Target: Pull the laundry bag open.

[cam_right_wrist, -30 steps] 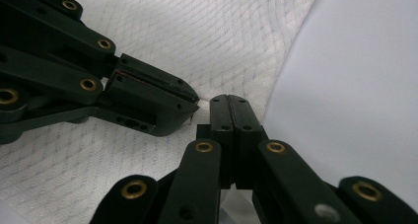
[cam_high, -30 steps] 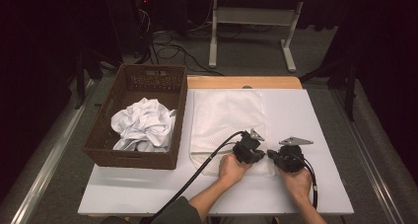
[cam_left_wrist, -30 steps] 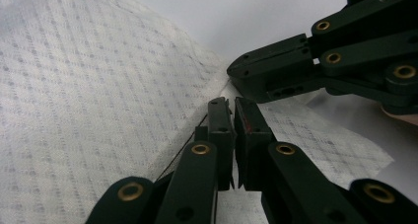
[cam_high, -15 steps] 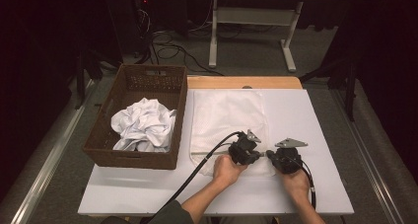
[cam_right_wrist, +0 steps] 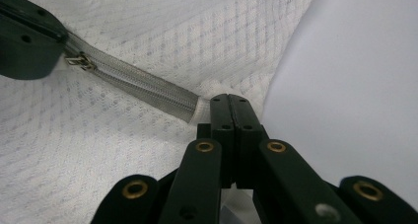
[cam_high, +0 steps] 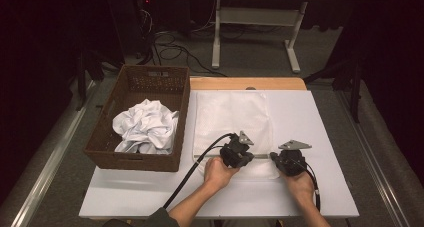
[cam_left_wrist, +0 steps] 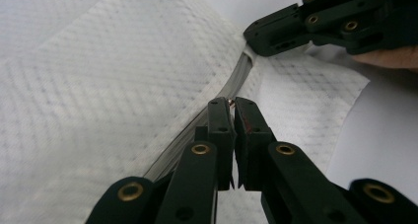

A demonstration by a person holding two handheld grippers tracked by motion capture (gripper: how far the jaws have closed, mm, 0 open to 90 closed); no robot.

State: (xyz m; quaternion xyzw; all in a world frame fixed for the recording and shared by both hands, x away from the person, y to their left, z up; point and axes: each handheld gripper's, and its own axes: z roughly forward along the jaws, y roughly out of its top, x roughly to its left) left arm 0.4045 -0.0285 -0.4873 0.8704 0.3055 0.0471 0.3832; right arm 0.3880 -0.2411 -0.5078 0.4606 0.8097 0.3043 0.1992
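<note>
left gripper [cam_high: 239, 154] has slid left along the zipper [cam_right_wrist: 143, 88], clamped on its pull. right gripper [cam_high: 280, 159] pins the white cover's [cam_high: 232, 117] corner on the table [cam_high: 320, 127]. closed run near me; more left.

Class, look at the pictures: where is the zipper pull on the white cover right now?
In the right gripper view the zipper pull sits at the upper left, on the grey zipper across the white cover, pinched at the left gripper.

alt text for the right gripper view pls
The right gripper, jaws shut, pinches the end of a grey zipper on a white quilted cover. The left gripper holds the zipper pull at upper left; bare table shows at right.
</note>
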